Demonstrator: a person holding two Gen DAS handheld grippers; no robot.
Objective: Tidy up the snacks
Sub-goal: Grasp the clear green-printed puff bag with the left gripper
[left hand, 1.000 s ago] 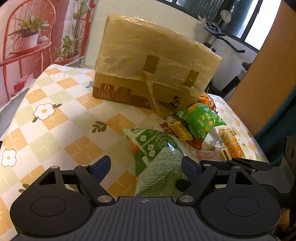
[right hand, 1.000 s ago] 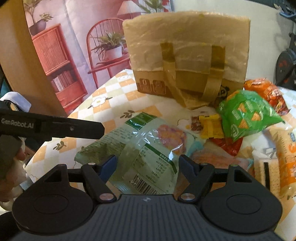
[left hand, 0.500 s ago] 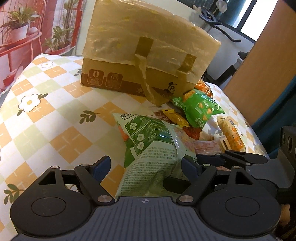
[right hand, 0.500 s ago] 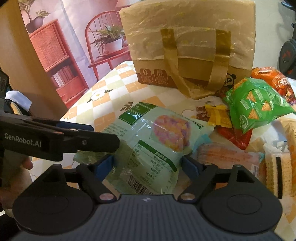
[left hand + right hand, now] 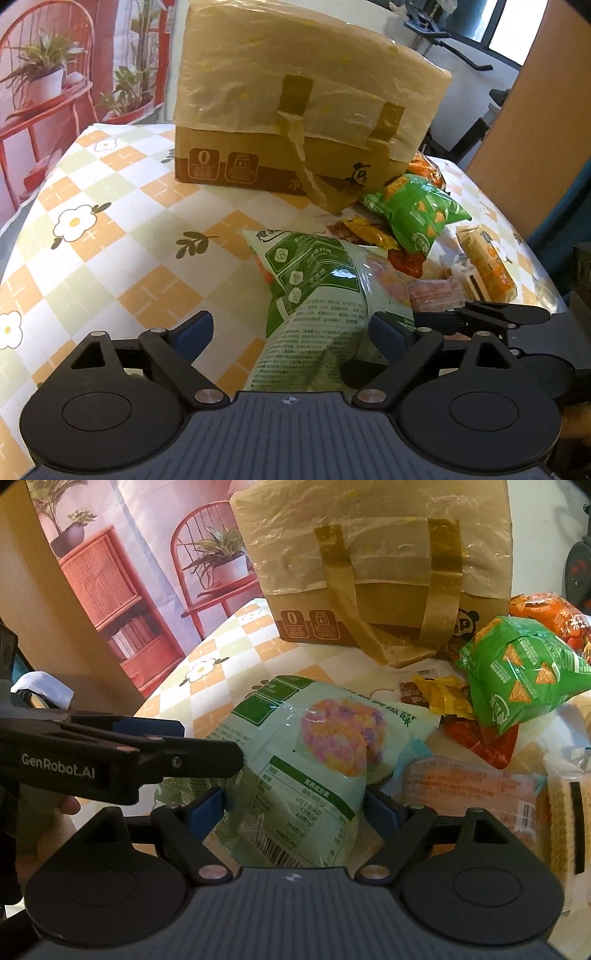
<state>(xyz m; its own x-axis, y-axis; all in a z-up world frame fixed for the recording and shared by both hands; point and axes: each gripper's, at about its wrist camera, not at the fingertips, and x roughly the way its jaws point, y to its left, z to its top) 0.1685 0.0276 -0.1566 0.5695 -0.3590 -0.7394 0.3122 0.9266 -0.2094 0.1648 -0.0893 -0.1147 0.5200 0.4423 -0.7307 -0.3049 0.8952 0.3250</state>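
A pale green snack bag (image 5: pixel 317 295) lies on the checked tablecloth (image 5: pixel 110 240), its near end crumpled and raised. My left gripper (image 5: pixel 290 328) straddles that end, and its jaws are opening. The bag leans by the right pad; the left pad stands apart from it. In the right wrist view the same bag (image 5: pixel 314 746) fills the gap of my right gripper (image 5: pixel 293 805), both pads at its edges, no squeeze visible. The left gripper (image 5: pixel 207 740) reaches in from the left there, one finger at the bag's edge.
A taped brown carton under a plastic bag (image 5: pixel 295 110) stands at the back. Right of the pale bag lie a green chip bag (image 5: pixel 517 679), an orange bag (image 5: pixel 546 613), yellow (image 5: pixel 443 698) and red (image 5: pixel 484 746) packets, a pink wrapper (image 5: pixel 469 786) and a biscuit pack (image 5: pixel 484 258).
Both pairs of jaws have spread wider around the pale green bag. In the right wrist view the left gripper's finger has pushed further in toward the bag, which now looks nearer and fuller.
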